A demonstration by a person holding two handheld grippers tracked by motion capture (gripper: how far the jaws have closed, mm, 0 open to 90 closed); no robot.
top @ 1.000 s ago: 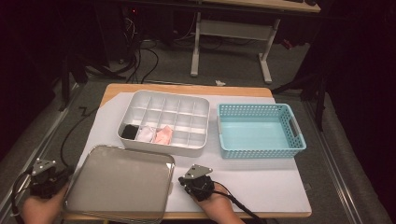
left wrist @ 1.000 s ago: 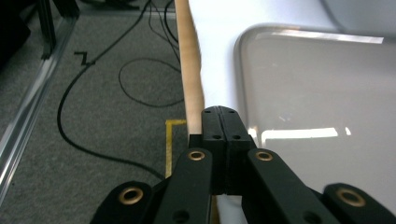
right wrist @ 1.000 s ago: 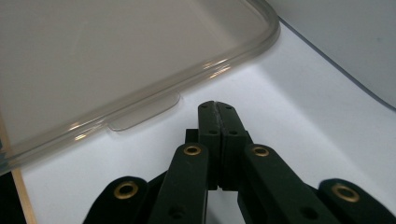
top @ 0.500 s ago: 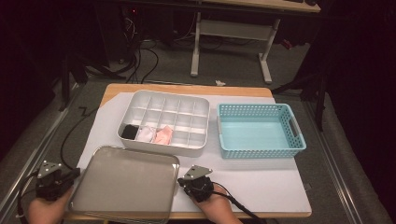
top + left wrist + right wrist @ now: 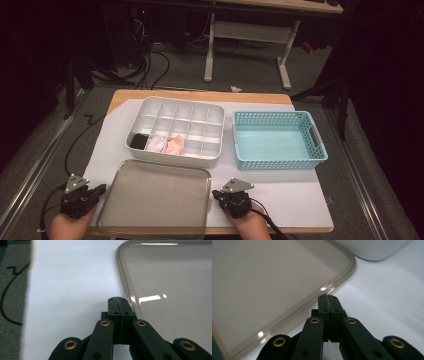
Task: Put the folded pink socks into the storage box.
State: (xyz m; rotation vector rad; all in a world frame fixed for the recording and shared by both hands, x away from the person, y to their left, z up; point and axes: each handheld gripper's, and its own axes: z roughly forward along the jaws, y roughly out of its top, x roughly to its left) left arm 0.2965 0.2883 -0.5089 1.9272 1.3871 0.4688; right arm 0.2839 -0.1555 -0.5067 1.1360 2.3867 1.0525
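Two grippers are flanking a clear lid [image 5: 156, 199] that is lying flat on the white sheet [image 5: 295, 192] at the near edge of the table, and neither is holding anything. Starting at the left, the left gripper [image 5: 102, 189] is sitting just beside the lid's left rim, its jaws pressed fully together with nothing between them; in the left gripper view the closed tips [image 5: 117, 302] are resting right against the curved rim of the lid [image 5: 172, 285], which is lying to the right of the jaws. Moving right, the right gripper [image 5: 216, 193] is sitting just off the lid's right rim, jaws likewise closed and empty; in the right gripper view the lid [image 5: 274, 280] is spreading out to the left of the tips [image 5: 328, 301]. Beyond the jaws, the white divided box [image 5: 176, 131] is standing uncovered, with a few small items in its near-left compartments, and further right the blue basket [image 5: 278, 140] is standing empty. Judging from this, the lid is off and set down, while sorting or moving the items is apparently not yet started.
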